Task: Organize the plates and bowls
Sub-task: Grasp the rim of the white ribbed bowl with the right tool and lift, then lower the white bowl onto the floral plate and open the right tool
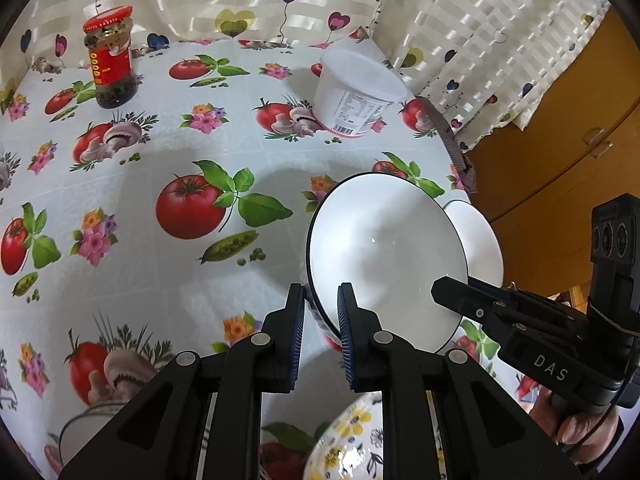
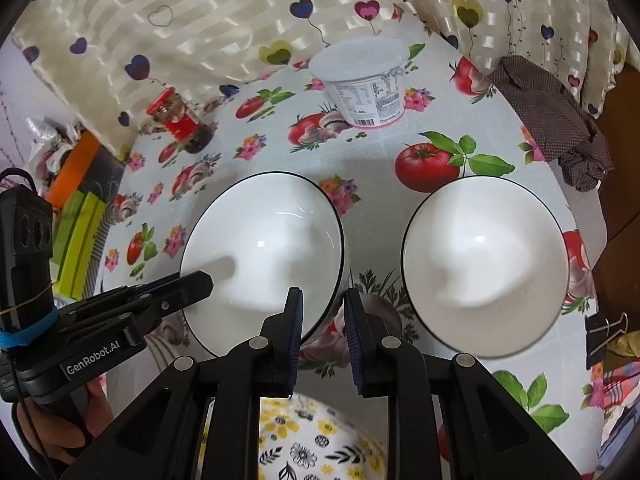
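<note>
Both wrist views look down close over the table (image 1: pixel 160 140), facing the curtain (image 2: pixel 200 12); both share the white bowl (image 1: pixel 384 248) and tub (image 2: pixel 364 80).

Black tools (image 1: pixel 320 328) (image 2: pixel 322 328), blue ribbed pads (image 1: pixel 345 320), silver screws, white "DAS" and "GenRobot.AI" lettering.

White bowls (image 2: pixel 264 248) w/ black rims; tablecloth (image 1: pixel 168 152) tomato-mushroom print.

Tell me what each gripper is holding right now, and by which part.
Both grippers hold the same white bowl by its rim: the left gripper pinches one side, the right gripper the opposite side. The second white bowl is untouched.
</note>
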A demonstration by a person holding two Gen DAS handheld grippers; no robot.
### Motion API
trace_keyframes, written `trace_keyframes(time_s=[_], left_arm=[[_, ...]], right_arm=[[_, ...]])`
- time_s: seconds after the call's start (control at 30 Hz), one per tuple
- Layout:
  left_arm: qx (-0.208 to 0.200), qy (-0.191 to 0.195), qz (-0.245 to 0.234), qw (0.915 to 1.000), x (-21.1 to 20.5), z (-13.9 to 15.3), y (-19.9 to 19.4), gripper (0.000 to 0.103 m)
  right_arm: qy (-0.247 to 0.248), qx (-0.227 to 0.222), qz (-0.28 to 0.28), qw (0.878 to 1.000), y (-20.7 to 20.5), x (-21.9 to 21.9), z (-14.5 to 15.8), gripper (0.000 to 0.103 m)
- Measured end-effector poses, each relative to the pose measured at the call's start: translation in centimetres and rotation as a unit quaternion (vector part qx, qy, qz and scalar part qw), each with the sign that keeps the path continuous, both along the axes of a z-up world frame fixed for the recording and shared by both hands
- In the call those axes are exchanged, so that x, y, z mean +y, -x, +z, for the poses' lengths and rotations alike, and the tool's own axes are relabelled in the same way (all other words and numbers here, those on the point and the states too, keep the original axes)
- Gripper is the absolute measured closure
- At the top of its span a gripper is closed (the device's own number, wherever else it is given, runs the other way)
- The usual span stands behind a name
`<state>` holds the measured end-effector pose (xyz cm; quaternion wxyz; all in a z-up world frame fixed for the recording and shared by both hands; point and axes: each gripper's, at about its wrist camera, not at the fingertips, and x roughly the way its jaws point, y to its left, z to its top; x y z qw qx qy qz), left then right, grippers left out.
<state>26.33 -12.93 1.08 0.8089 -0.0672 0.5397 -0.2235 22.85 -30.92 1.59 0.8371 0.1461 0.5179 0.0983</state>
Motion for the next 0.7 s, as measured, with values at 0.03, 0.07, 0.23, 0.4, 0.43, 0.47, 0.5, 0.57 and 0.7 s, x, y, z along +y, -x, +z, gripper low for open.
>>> trace_keyframes(time_s=[0.03, 0.07, 0.23, 0.4, 0.43, 0.47, 0.5, 0.57, 0.7], left_arm=[[-0.002, -0.001, 0.000, 1.0000, 0.0, 0.3, 0.4, 0.086], [-0.004, -0.001, 0.001, 1.0000, 0.1, 0.5, 0.7, 0.086], [-0.012, -0.002, 0.002, 0.9999, 0.3, 1.6, 2.7, 0.086], [-0.013, -0.003, 0.005, 0.9999, 0.6, 2.2, 4.7, 0.086], [-0.013, -0.002, 0.005, 0.9999, 0.7, 2.3, 5.1, 0.086], [-0.014, -0.001, 0.005, 0.9999, 0.7, 2.4, 5.6, 0.086], [-0.014, -0.001, 0.005, 0.9999, 0.7, 2.5, 6.0, 0.086], [-0.014, -0.003, 0.004, 0.9999, 0.8, 2.6, 6.9, 0.086], [-0.009, -0.002, 0.004, 0.9999, 0.9, 2.3, 8.5, 0.086]], right_arm=[[0.001, -0.002, 0.002, 1.000, 0.4, 0.0, 0.2, 0.083], [0.001, -0.002, 0.003, 1.000, 0.7, 0.1, 0.4, 0.083], [-0.001, -0.006, 0.009, 1.000, 2.5, 0.3, 1.1, 0.083], [0.002, -0.012, 0.016, 1.000, 4.4, 0.5, 2.0, 0.083], [0.003, -0.012, 0.018, 1.000, 4.8, 0.6, 2.1, 0.083], [0.003, -0.013, 0.019, 1.000, 5.2, 0.6, 2.3, 0.083], [0.004, -0.014, 0.020, 1.000, 5.6, 0.6, 2.4, 0.083], [0.009, -0.014, 0.023, 1.000, 6.6, 0.7, 2.5, 0.083], [0.010, -0.012, 0.027, 1.000, 8.3, 0.8, 2.4, 0.083]])
